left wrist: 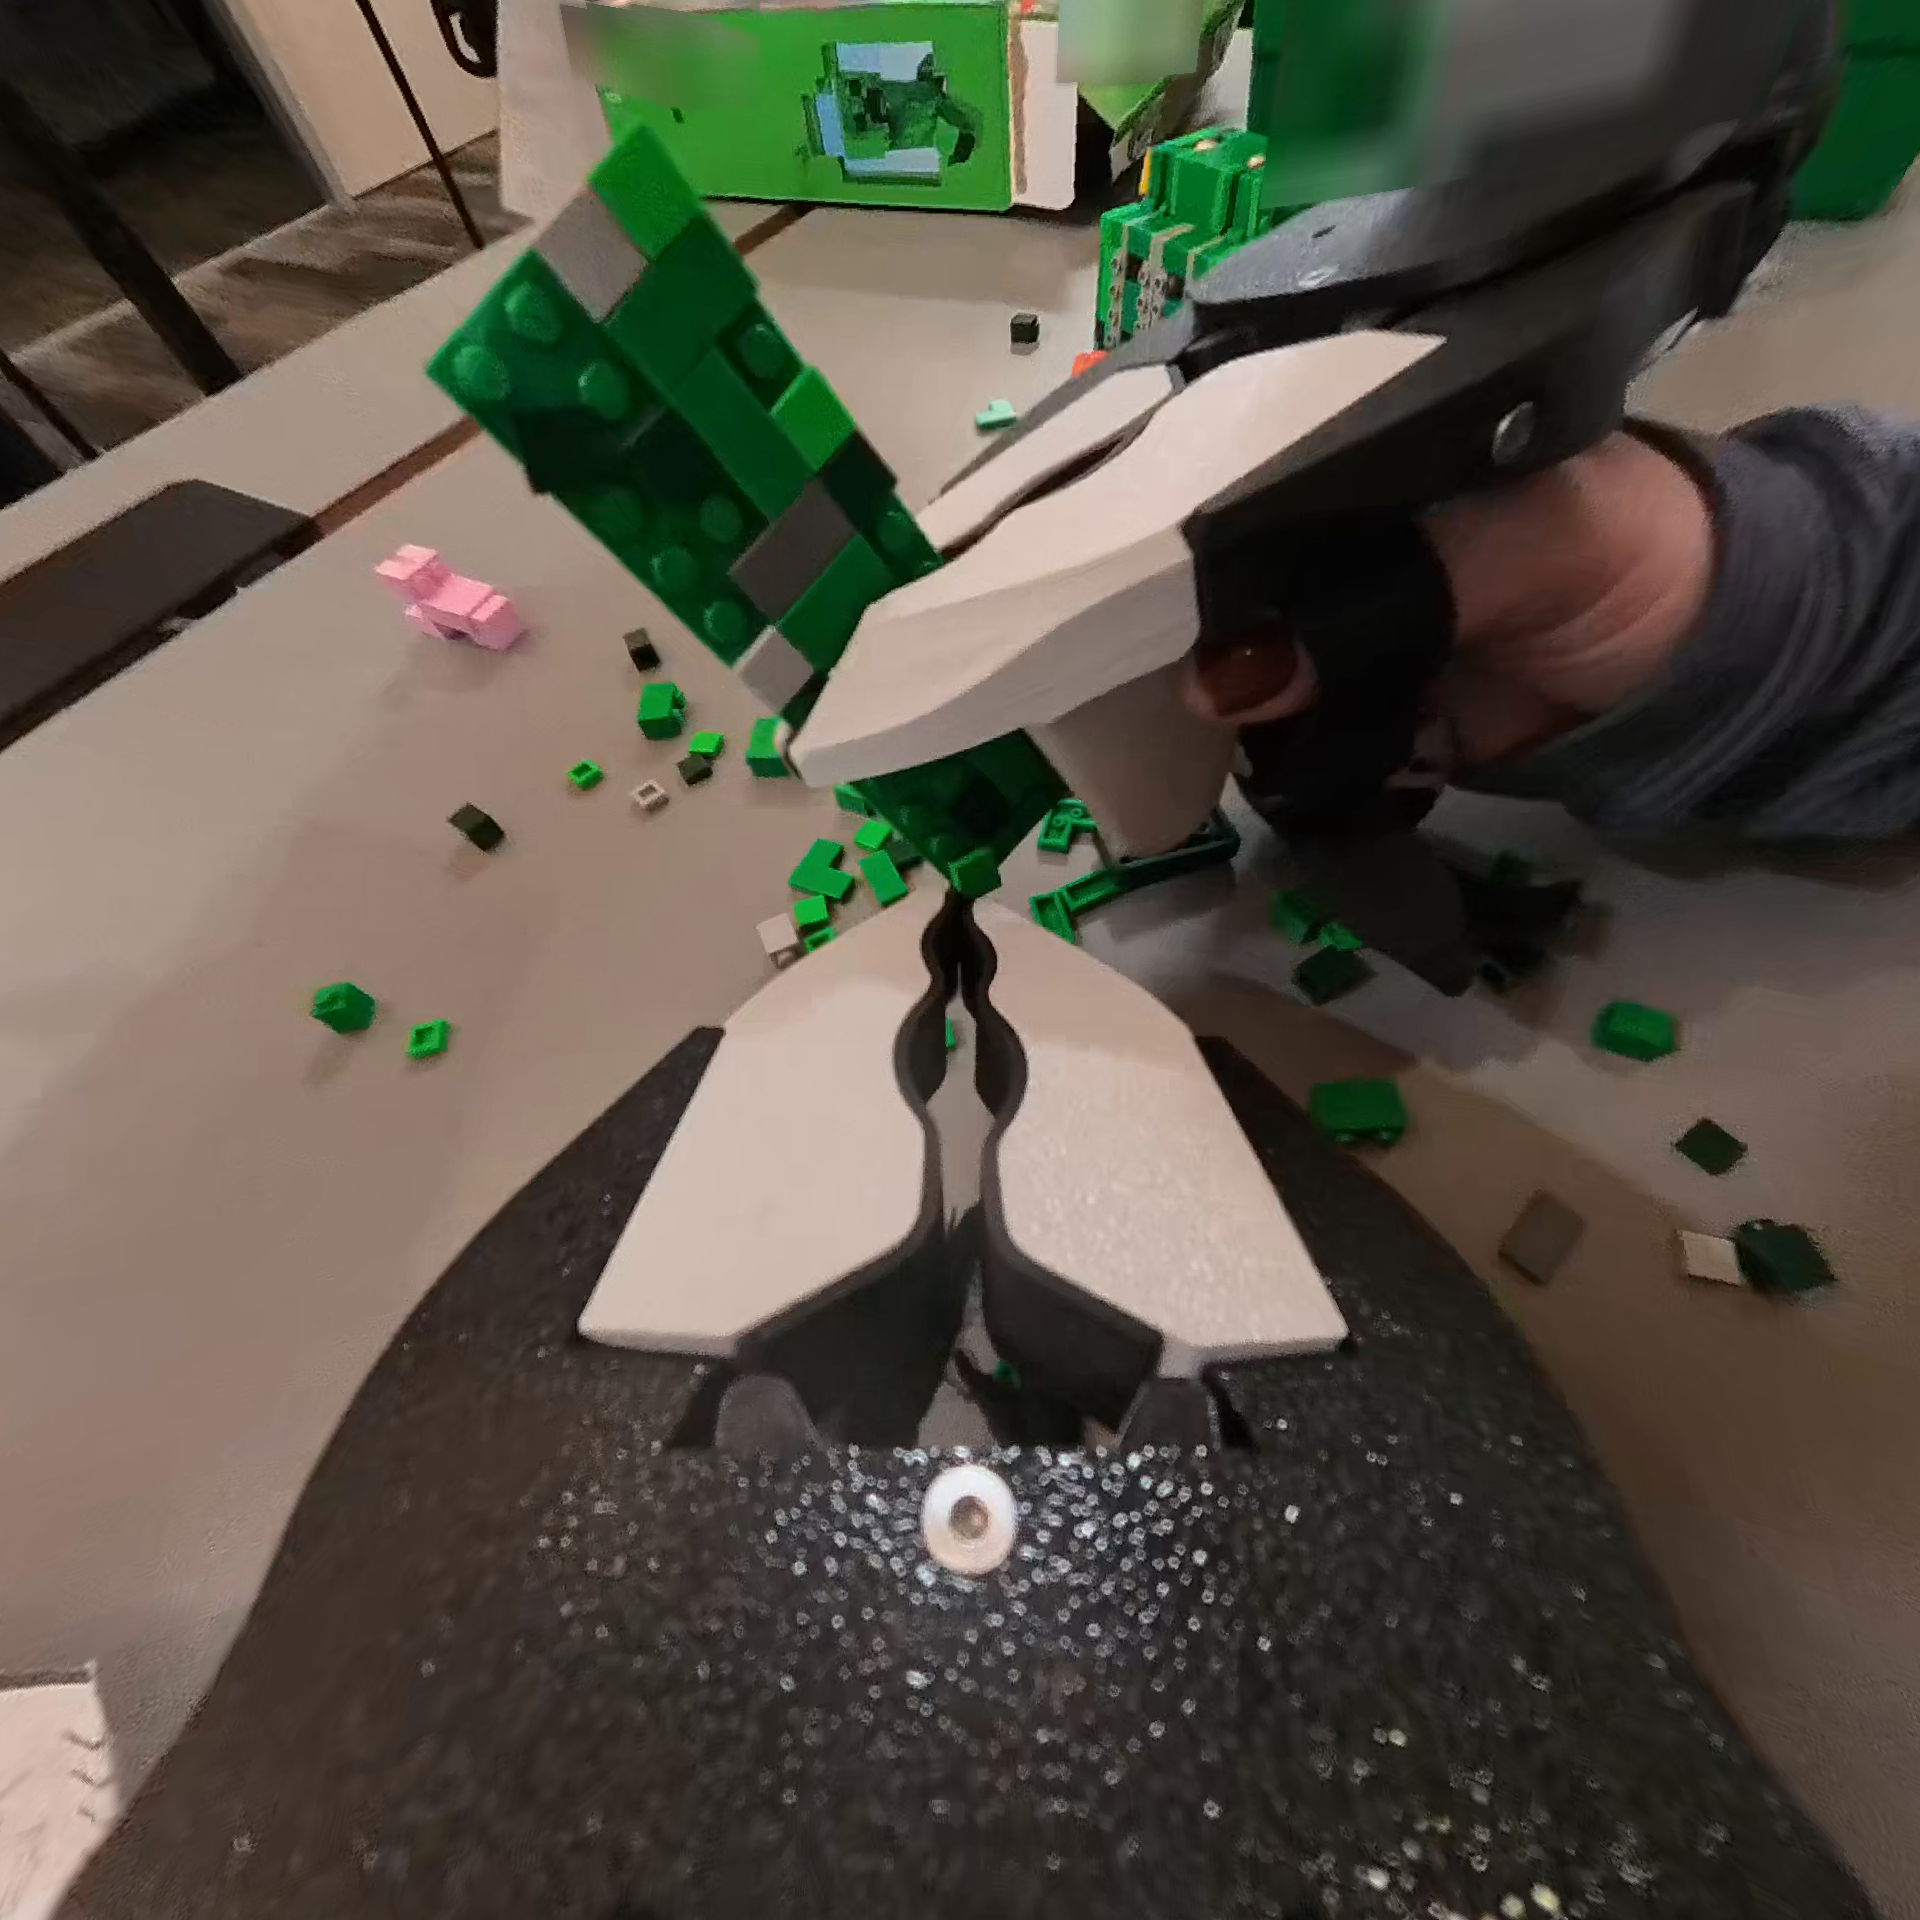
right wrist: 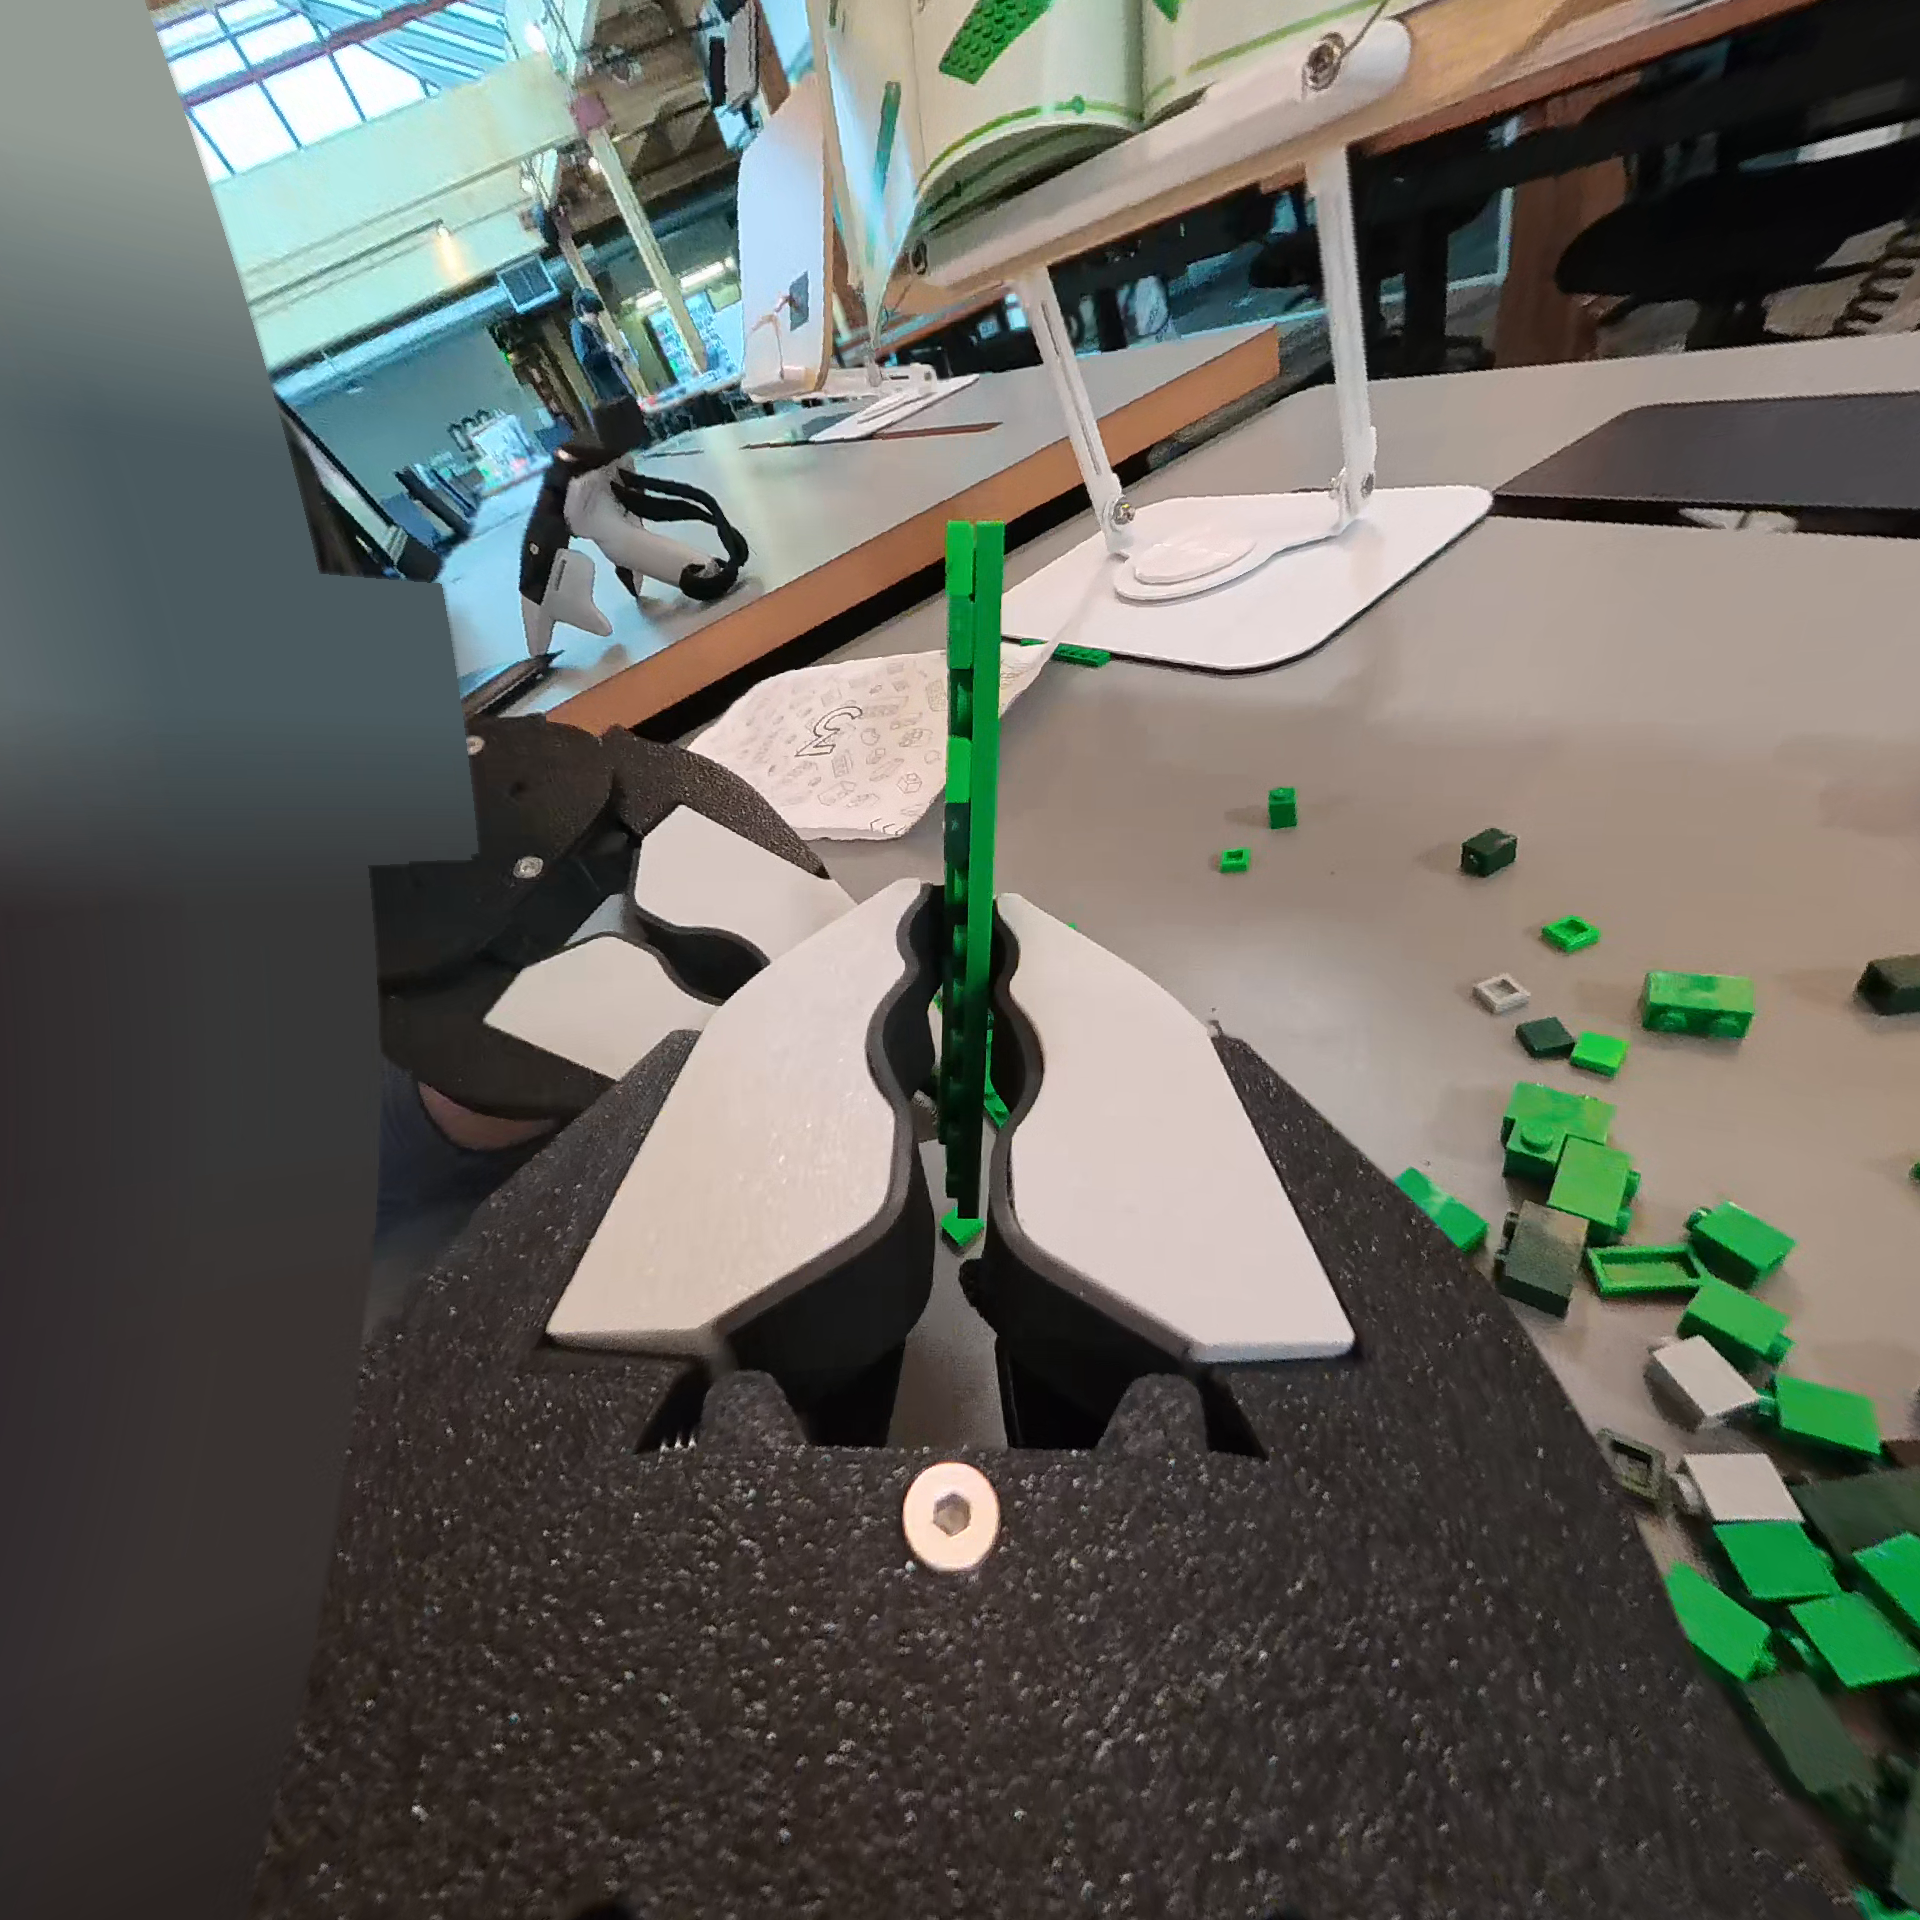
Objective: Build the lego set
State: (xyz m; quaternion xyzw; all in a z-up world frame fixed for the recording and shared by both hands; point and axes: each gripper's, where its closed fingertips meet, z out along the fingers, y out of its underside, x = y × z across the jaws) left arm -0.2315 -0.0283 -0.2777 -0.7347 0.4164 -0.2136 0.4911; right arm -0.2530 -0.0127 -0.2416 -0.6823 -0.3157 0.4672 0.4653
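A flat assembly of green and grey plates (left wrist: 665,436) is held tilted above the grey table (left wrist: 208,1143). My right gripper (left wrist: 862,644) comes in from the right and is shut on its lower part. In the right wrist view the assembly (right wrist: 975,675) stands edge-on between the pads of my right gripper (right wrist: 961,904). My left gripper (left wrist: 958,920) is shut, its tips together right under a small green tile (left wrist: 977,868) at the assembly's lowest corner. I cannot tell whether the tips pinch that tile. The left gripper also shows in the right wrist view (right wrist: 623,935), its tips hidden.
Several loose green, grey and dark pieces (left wrist: 831,883) lie scattered on the table, with a pile (right wrist: 1714,1351) at the right. A pink pig figure (left wrist: 447,597), a green box (left wrist: 831,104) and a partial green build (left wrist: 1174,239) stand farther back. A white book stand (right wrist: 1195,540) and paper bag (right wrist: 831,748) lie beyond. The gap from one gripper's tips to the other's is roughly 4 cm. The right tips stand about 20 cm off the pink pig figure (left wrist: 447,597).
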